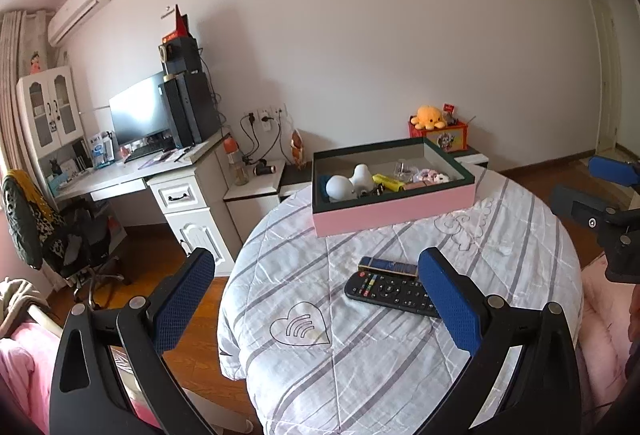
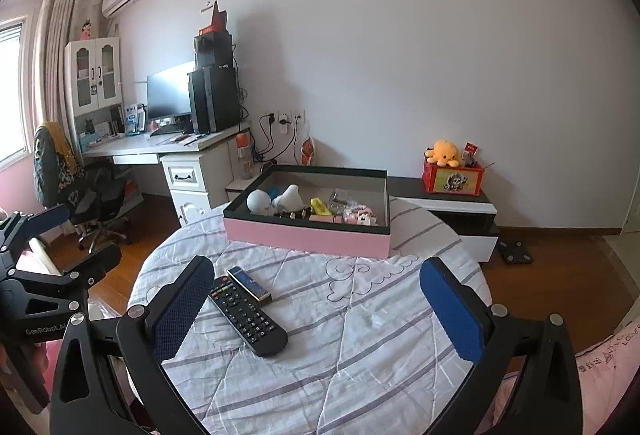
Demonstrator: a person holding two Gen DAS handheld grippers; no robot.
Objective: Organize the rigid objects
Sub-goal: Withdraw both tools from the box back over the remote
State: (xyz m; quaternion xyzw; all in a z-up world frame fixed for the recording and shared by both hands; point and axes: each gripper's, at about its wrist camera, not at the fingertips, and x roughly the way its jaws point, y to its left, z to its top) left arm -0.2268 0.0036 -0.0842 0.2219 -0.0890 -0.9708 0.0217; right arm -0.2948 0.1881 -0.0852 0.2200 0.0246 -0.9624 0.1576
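A black remote control [image 1: 390,293] [image 2: 248,317] lies on the striped quilt [image 1: 360,355] [image 2: 340,335], with a slim dark blue-and-gold box [image 1: 388,267] [image 2: 249,283] touching its far side. Behind them stands a pink box [image 1: 394,213] [image 2: 306,237] with a dark rim, holding white rounded objects, a yellow item and several small things. My left gripper [image 1: 316,299] is open, hovering above the quilt, its right finger overlapping the remote's end. My right gripper [image 2: 316,311] is open too, with the remote just inside its left finger. Neither holds anything.
The quilt covers a rounded surface with wooden floor around it. A white desk [image 1: 132,175] with monitor and computer tower stands at the left, an office chair [image 1: 52,235] beside it. A low cabinet [image 2: 452,207] carries a red box and an orange plush.
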